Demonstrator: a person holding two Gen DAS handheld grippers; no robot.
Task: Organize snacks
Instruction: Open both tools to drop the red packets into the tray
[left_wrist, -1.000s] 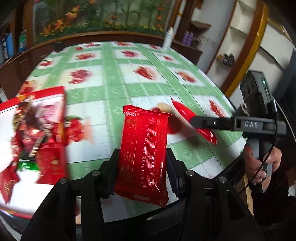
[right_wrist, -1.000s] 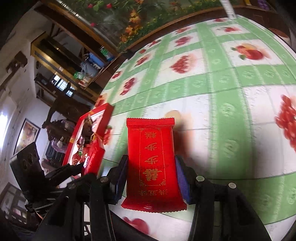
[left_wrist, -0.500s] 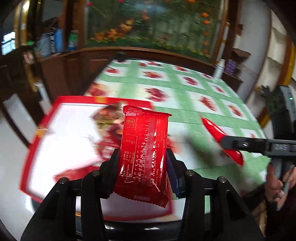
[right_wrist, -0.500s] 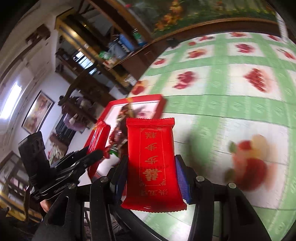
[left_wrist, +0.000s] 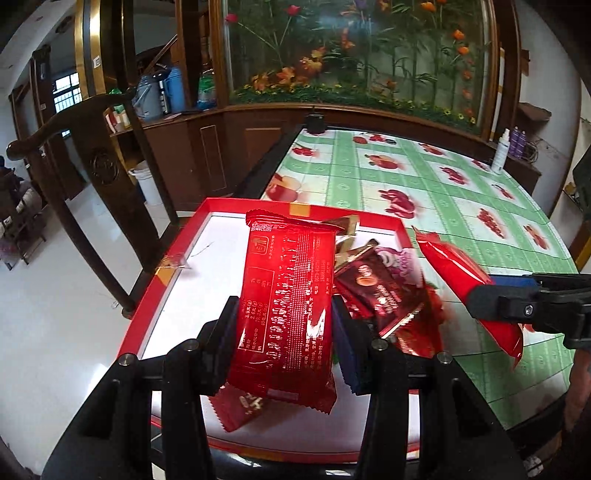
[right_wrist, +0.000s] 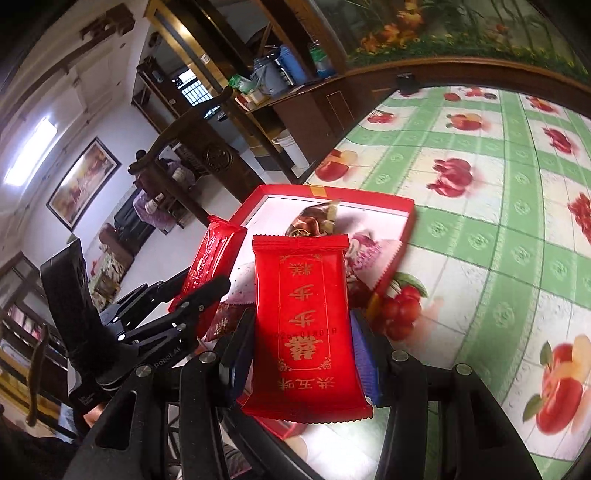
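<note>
My left gripper (left_wrist: 282, 325) is shut on a red snack packet (left_wrist: 288, 295) and holds it above the red-rimmed white box (left_wrist: 177, 273). My right gripper (right_wrist: 301, 343) is shut on a second red packet with gold characters (right_wrist: 306, 325), above the box's near right corner (right_wrist: 388, 273). In the left wrist view the right gripper (left_wrist: 480, 295) and its packet (left_wrist: 454, 269) hover at the box's right edge. In the right wrist view the left gripper (right_wrist: 207, 288) and its packet (right_wrist: 212, 254) are to the left. Several dark red and gold snack packets (left_wrist: 380, 284) lie in the box.
The box sits at the near left end of a table with a green and white fruit-print cloth (left_wrist: 424, 184). A dark wooden chair (left_wrist: 96, 177) stands left of the table. A white spray bottle (left_wrist: 502, 153) stands at the far right edge.
Both grippers have swung left from over the tablecloth to over the red box, each still holding its packet. The box has come into the centre of both views.
</note>
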